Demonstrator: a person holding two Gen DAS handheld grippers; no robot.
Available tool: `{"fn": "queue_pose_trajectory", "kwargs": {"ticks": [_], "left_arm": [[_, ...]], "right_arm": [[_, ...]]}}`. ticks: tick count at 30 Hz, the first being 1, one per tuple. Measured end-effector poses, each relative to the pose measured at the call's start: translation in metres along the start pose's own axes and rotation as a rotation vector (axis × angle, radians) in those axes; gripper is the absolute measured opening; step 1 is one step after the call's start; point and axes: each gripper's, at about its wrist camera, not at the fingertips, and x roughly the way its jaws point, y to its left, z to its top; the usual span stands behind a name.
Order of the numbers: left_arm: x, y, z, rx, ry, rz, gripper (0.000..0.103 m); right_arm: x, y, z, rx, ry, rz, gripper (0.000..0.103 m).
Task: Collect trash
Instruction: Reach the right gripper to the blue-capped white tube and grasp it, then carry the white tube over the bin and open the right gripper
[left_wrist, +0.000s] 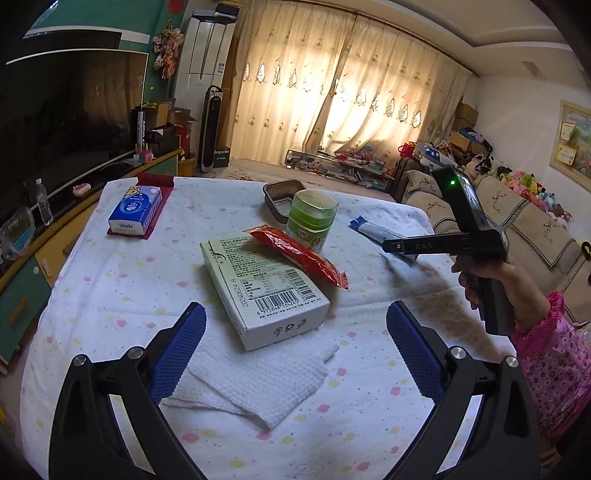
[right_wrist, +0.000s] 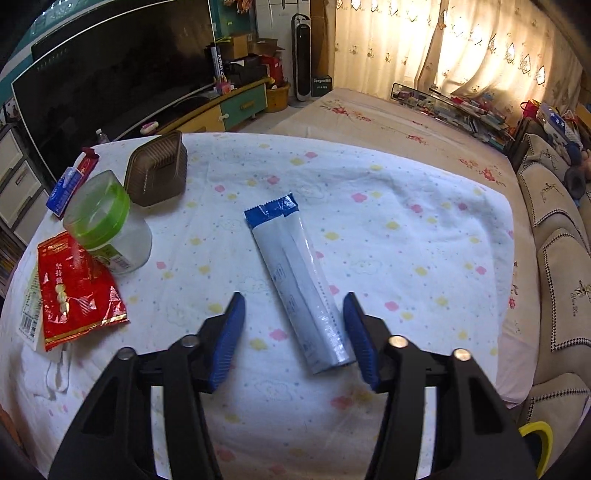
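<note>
On the cloth-covered surface (left_wrist: 110, 280) a pale carton (left_wrist: 264, 291) lies on a paper towel (left_wrist: 258, 384), with a red snack packet (left_wrist: 295, 254) across it. The left hand-held gripper (left_wrist: 295, 332) stands wide apart over them, gripping nothing. The right hand-held gripper (right_wrist: 293, 339) is partly apart around a blue-and-white wrapper (right_wrist: 295, 280), its right pad just beside it.

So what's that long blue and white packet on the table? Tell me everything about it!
The blue and white packet is a long, flat wrapper of shiny, crinkly plastic. One end is dark blue with a zigzag edge; the rest is pale white with tiny print and a seam down its length. It looks flattened, maybe empty. It lies slanted on the flowery tablecloth, apart from the other things. Its near end sits between the right gripper's open blue pads, close to one pad; contact is unclear.
</note>
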Motion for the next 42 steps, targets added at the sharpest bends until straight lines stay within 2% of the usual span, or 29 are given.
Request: {"fn": "queue_pose_trajectory", "kwargs": {"ticks": [1,2,6,13,21,28,35,42], "left_arm": [[0.001,0.001,0.0,-0.003,0.001,0.0,0.097],[0.001,0.001,0.0,-0.005,0.002,0.0,0.097],[0.001,-0.003,-0.003,0.008,0.007,0.007,0.097],[0.001,-0.008,-0.004,0.029,0.003,0.016,0.097],[0.001,-0.007,-0.005,0.023,-0.001,0.014,0.097],[0.0,-0.008,-0.006,0.024,-0.004,0.012,0.097],[0.002,-0.009,-0.006,0.025,0.005,0.013,0.097],[0.004,-0.01,-0.007,0.036,0.007,0.027,0.097]], "right_arm": [[0.002,0.0,0.0,0.005,0.01,0.003,0.035],[0.003,0.0,-0.001,0.011,0.019,-0.001,0.027],[-0.004,0.002,-0.01,0.031,0.009,0.007,0.019],[-0.052,0.008,-0.039,0.056,-0.053,0.039,0.018],[-0.112,-0.01,-0.099,0.135,-0.119,0.035,0.018],[-0.146,-0.072,-0.17,0.315,-0.137,-0.102,0.021],[-0.147,-0.148,-0.246,0.552,-0.079,-0.24,0.022],[-0.135,-0.183,-0.279,0.639,-0.032,-0.311,0.024]]}}
